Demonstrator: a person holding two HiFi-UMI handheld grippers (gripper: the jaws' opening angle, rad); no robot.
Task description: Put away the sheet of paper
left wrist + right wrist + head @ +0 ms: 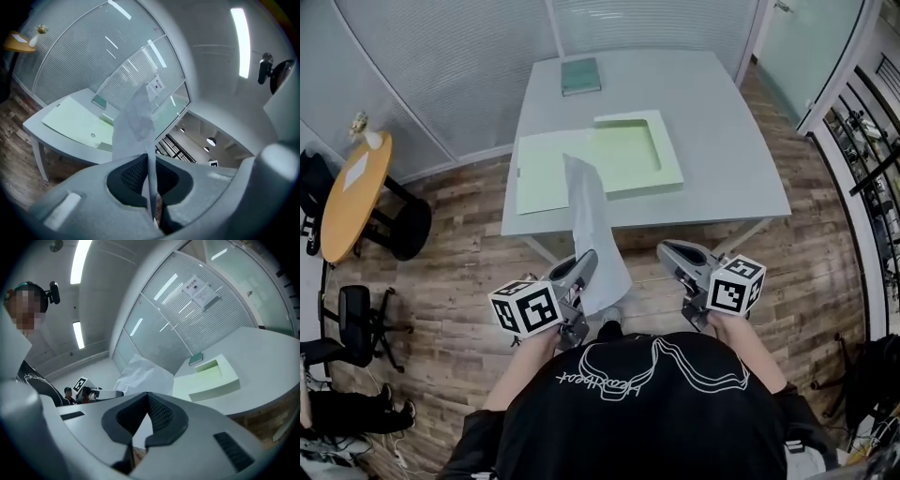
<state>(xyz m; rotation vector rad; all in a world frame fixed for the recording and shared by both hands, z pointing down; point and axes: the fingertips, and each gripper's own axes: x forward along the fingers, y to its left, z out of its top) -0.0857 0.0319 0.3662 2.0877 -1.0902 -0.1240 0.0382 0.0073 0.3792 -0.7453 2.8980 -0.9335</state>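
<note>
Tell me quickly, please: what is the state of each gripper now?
Left gripper: closed, holding the paper.
Right gripper: closed, holding nothing.

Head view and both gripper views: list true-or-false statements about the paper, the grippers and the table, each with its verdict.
1. The left gripper is shut on the sheet of paper. True.
2. The sheet of paper lies flat on the table. False: it stands up from the left gripper's jaws, in front of the table.
3. A teal book lies at the table's far end. True.
4. The light green tray sits on the floor. False: it rests on the table.
5. The right gripper also pinches the paper. False: its jaws are together with nothing between them.
</note>
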